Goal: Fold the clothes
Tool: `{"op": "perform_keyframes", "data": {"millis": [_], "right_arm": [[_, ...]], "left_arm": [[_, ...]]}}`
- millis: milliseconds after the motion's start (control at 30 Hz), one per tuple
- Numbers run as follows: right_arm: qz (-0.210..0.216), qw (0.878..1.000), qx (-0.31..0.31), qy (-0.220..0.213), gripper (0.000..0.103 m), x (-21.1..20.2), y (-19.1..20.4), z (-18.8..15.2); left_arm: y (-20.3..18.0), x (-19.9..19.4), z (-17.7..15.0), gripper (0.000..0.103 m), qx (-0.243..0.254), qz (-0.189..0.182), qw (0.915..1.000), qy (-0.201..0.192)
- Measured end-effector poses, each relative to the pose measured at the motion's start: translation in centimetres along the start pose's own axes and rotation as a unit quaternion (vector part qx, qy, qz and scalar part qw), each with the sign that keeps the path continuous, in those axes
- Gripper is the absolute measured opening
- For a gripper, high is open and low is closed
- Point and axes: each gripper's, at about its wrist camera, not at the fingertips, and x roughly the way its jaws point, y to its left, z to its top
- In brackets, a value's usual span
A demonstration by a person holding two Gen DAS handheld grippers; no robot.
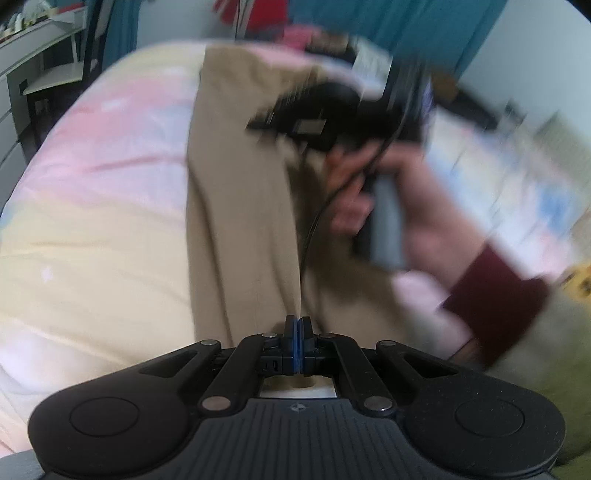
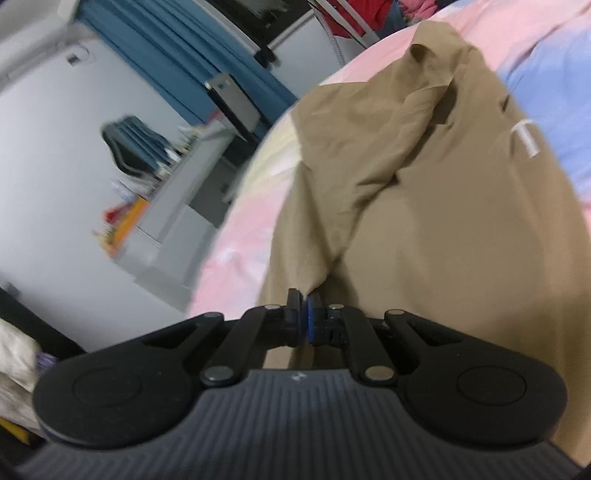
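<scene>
A tan garment (image 1: 240, 206) lies on the pastel bed sheet (image 1: 110, 166), stretching away from me. My left gripper (image 1: 297, 325) is shut on the garment's near edge, its jaws pressed together. The other gripper (image 1: 314, 118), blurred, is held by a hand with a dark red cuff to the upper right. In the right wrist view the tan garment (image 2: 424, 192) is lifted and creased. My right gripper (image 2: 304, 302) is shut on a pinched fold of it.
A grey desk (image 1: 40, 55) stands left of the bed. Teal curtains (image 2: 192, 62) hang along the wall, with a chair (image 2: 129, 144) and a cluttered grey shelf (image 2: 162, 218). Red clothes (image 1: 255, 14) hang behind the bed.
</scene>
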Motion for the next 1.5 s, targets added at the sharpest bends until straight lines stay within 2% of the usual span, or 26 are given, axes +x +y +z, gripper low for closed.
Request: {"op": "perform_keyframes", "data": {"millis": [100, 133, 167, 233, 267, 300, 333, 367, 400, 500, 600, 700, 800, 967, 1067, 1133, 1267, 1300, 1333, 1400, 1500], "right_arm": [[-0.032, 0.999, -0.029, 0.009, 0.009, 0.2, 0.1, -0.3], [-0.039, 0.999, -0.033, 0.015, 0.009, 0.2, -0.1, -0.4], [-0.042, 0.998, -0.03, 0.019, 0.009, 0.0, -0.2, -0.6], [-0.034, 0.999, -0.02, 0.023, 0.011, -1.1, -0.5, -0.8], [-0.034, 0.999, -0.018, 0.023, 0.015, -1.9, -0.5, -0.9], [-0.035, 0.999, -0.018, 0.022, 0.028, -2.8, -0.5, -1.1], [-0.039, 0.999, -0.018, 0.02, 0.036, -4.0, -0.7, -1.3], [-0.044, 0.999, -0.018, 0.017, 0.055, -5.2, -0.8, -1.5], [-0.049, 0.998, -0.019, 0.015, 0.063, -6.4, -0.9, -1.8], [-0.067, 0.997, -0.029, 0.019, 0.064, -9.8, -1.1, -2.6], [-0.103, 0.995, -0.003, 0.011, 0.064, -13.3, -2.3, -4.5], [-0.135, 0.99, 0.019, 0.03, 0.064, -15.6, -3.6, -6.8], [-0.142, 0.988, 0.034, 0.057, 0.064, -16.7, -4.3, -9.1], [-0.151, 0.982, 0.026, 0.11, 0.063, -15.1, -3.9, -11.2], [-0.158, 0.979, 0.003, 0.126, 0.063, -14.2, -3.0, -11.7], [-0.158, 0.978, -0.015, 0.133, 0.063, -14.1, -2.2, -12.2], [-0.163, 0.975, -0.06, 0.141, 0.061, -14.1, -0.7, -12.9], [-0.164, 0.973, -0.072, 0.142, 0.054, -14.2, -0.3, -13.1], [-0.175, 0.971, -0.082, 0.144, 0.048, -14.1, -0.1, -13.1], [-0.184, 0.968, -0.096, 0.141, 0.024, -14.3, 0.2, -13.0], [-0.18, 0.97, -0.1, 0.128, 0.012, -15.3, 0.5, -12.7]], "left_arm": [[-0.5, 2.0, -0.1, 0.007, 0.023, 0.028, 0.9988, 0.034], [-0.5, 2.0, -0.2, 0.009, 0.025, 0.03, 0.9986, 0.035], [-0.4, 1.9, -0.3, 0.016, 0.027, 0.032, 0.9986, 0.033], [-0.1, 1.4, -0.5, 0.037, 0.027, 0.03, 0.9988, 0.026], [0.1, 1.0, -0.7, 0.052, 0.024, 0.03, 0.9991, 0.017], [0.3, 0.5, -0.9, 0.057, 0.02, 0.03, 0.9993, 0.007], [0.6, 0.0, -1.1, 0.058, 0.011, 0.028, 0.9995, -0.004], [1.1, -0.4, -1.2, 0.059, -0.001, 0.021, 0.9997, -0.011], [1.5, -0.9, -1.3, 0.064, -0.014, 0.013, 0.9996, -0.018], [3.0, -1.6, -0.9, 0.079, -0.057, 0.011, 0.9972, -0.046], [4.5, -1.4, -0.4, 0.082, -0.089, 0.017, 0.994, -0.062], [6.1, 0.3, 0.6, 0.082, -0.124, 0.013, 0.9914, -0.039], [6.4, 1.5, 0.7, 0.085, -0.114, 0.039, 0.9924, -0.023], [5.8, 4.6, 1.1, 0.087, -0.095, 0.051, 0.9939, 0.024], [5.2, 4.8, 0.9, 0.087, -0.072, 0.055, 0.9955, 0.029], [4.9, 4.7, 0.6, 0.081, -0.06, 0.052, 0.9965, 0.029], [4.0, 4.9, 0.5, 0.046, -0.033, 0.03, 0.9989, 0.015], [3.7, 5.7, 0.8, 0.036, -0.029, 0.029, 0.999, 0.015], [3.6, 5.8, 0.9, 0.03, -0.032, 0.032, 0.9989, 0.012], [3.9, 5.7, 0.8, 0.012, -0.042, 0.033, 0.9986, 0.004], [4.5, 4.1, 0.6, 0.007, -0.069, 0.008, 0.9972, -0.027]]}}
